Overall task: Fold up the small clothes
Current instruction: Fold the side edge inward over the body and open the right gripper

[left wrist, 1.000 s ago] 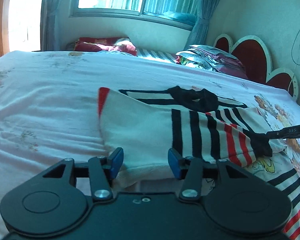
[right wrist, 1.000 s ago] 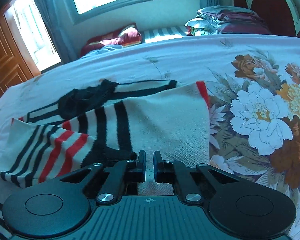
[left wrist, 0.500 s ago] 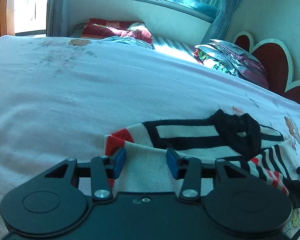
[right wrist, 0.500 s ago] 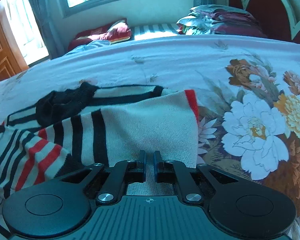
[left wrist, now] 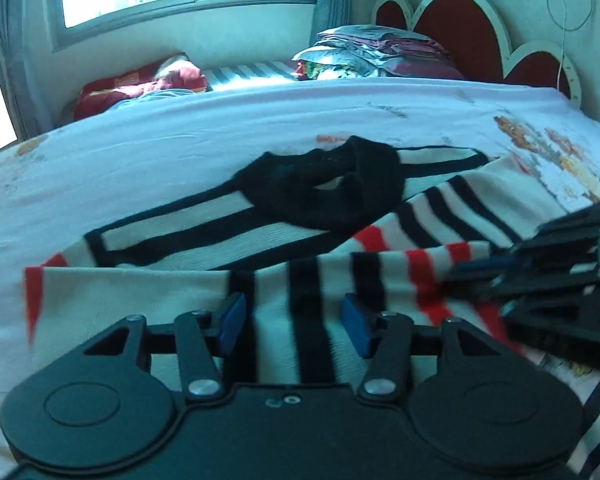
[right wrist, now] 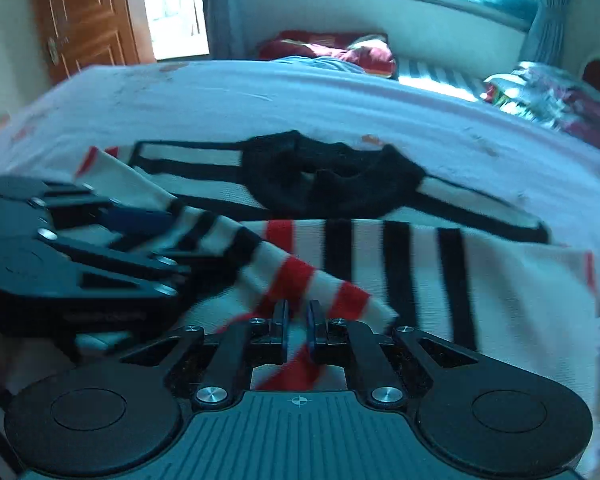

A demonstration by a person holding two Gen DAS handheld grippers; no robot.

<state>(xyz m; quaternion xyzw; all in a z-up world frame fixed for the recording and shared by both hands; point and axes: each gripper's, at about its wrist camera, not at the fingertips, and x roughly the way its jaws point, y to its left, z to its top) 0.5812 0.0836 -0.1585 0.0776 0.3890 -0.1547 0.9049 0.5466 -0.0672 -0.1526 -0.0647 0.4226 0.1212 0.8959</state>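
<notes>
A small white sweater with black and red stripes and a black collar (left wrist: 332,192) lies on the bed, also in the right wrist view (right wrist: 440,264). My left gripper (left wrist: 294,324) is open, its blue pads on either side of the striped sleeve (left wrist: 312,292). My right gripper (right wrist: 298,330) is shut on the red-striped sleeve end (right wrist: 300,292) and lifts it over the sweater body. The right gripper shows in the left wrist view (left wrist: 560,280). The left gripper shows in the right wrist view (right wrist: 80,256).
The bed (left wrist: 180,148) has a white floral sheet. Folded bedding (left wrist: 380,56) is stacked by the red heart-shaped headboard (left wrist: 460,28). A red pillow (right wrist: 332,48) lies under the window. A wooden door (right wrist: 84,16) stands at far left.
Both grippers have swung toward each other over the sweater. The right gripper now holds the striped sleeve end instead of the white hem. The left gripper stays open over the sleeve.
</notes>
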